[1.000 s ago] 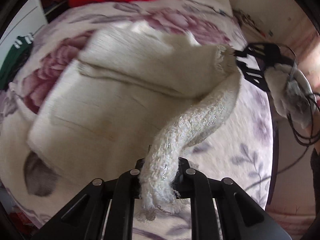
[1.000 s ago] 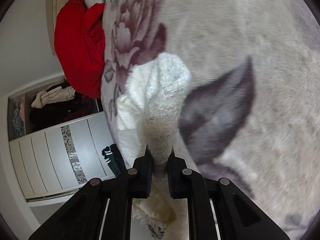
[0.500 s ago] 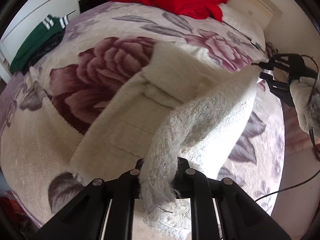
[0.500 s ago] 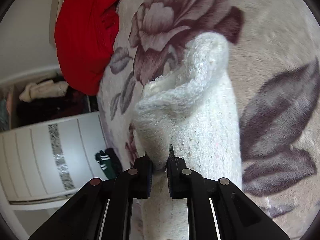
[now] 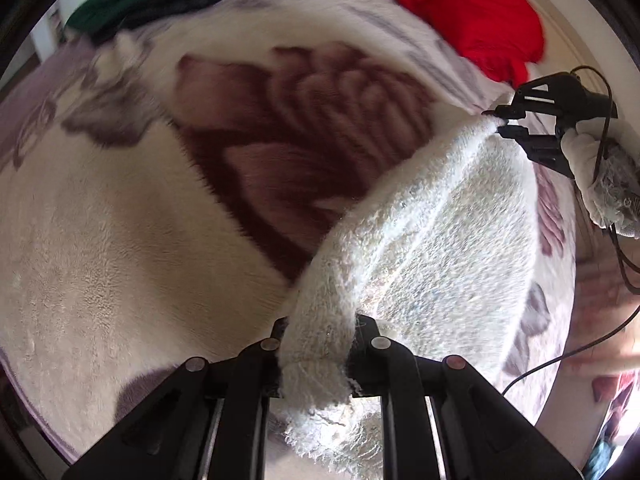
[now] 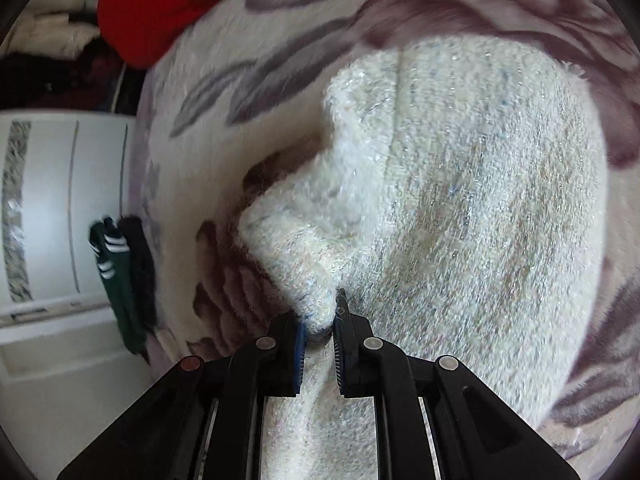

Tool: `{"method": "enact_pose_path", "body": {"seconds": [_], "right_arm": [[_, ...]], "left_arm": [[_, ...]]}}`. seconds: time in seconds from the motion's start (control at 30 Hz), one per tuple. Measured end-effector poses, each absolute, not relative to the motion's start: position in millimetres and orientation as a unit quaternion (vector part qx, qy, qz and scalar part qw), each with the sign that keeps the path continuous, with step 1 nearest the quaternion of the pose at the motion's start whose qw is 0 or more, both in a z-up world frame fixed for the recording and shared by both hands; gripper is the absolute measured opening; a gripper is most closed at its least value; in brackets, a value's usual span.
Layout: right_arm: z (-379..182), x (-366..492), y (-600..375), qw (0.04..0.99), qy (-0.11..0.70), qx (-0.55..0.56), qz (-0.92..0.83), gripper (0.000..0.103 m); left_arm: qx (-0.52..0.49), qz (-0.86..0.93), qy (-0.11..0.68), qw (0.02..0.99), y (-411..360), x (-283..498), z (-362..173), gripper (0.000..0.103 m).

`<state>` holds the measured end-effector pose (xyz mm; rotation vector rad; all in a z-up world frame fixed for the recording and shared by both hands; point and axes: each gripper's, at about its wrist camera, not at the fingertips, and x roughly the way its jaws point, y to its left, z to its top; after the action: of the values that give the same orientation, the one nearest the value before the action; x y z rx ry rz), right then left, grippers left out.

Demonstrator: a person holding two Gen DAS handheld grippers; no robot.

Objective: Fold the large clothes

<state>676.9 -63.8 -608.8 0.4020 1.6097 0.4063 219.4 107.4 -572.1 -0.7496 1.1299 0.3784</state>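
Over floral blanket [image 5: 120, 240], both grippers [image 5: 316, 344] [image 6: 320, 328] pinch white sweater [image 5: 440, 240].

floral blanket [image 5: 120, 240] on bed, red garment [image 5: 460, 8]

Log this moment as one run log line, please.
step: folding | left gripper: shut on white sweater | right gripper: shut on white sweater | sweater: stretched between both grippers over floral blanket
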Motion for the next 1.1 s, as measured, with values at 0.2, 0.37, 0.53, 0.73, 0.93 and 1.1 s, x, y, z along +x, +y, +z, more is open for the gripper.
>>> {"method": "enact_pose_path", "body": {"seconds": [0.2,0.37,0.53,0.73,0.93,1.1], "right_arm": [[-645,673,-7,0.645,0.737,0.105,0.172,0.024],[-600,665,-48,0.611,0.731,0.175,0.25,0.06],[-569,658,-156,0.664,0.697,0.184,0.2,0.069],[-628,687,-263,0.668,0.684,0.275,0.097,0.07],[-691,724,-278,0.638,0.654,0.385,0.128,0.07],[-715,733,-248,0.619,0.659,0.411,0.114,0.043]], "left_arm": [[-0.429,0.114,0.533,0.72,136,205,-610,0.021],[-0.46,0.055,0.542,0.701,150,194,-587,0.051],[-0.436,0.029,0.556,0.708,169,221,-561,0.052],[-0.381,-0.045,0.54,0.75,176,373,-553,0.052],[-0.335,-0.128,0.573,0.737,137,540,-594,0.052],[-0.308,-0.153,0.577,0.741,114,577,-623,0.016]]}}
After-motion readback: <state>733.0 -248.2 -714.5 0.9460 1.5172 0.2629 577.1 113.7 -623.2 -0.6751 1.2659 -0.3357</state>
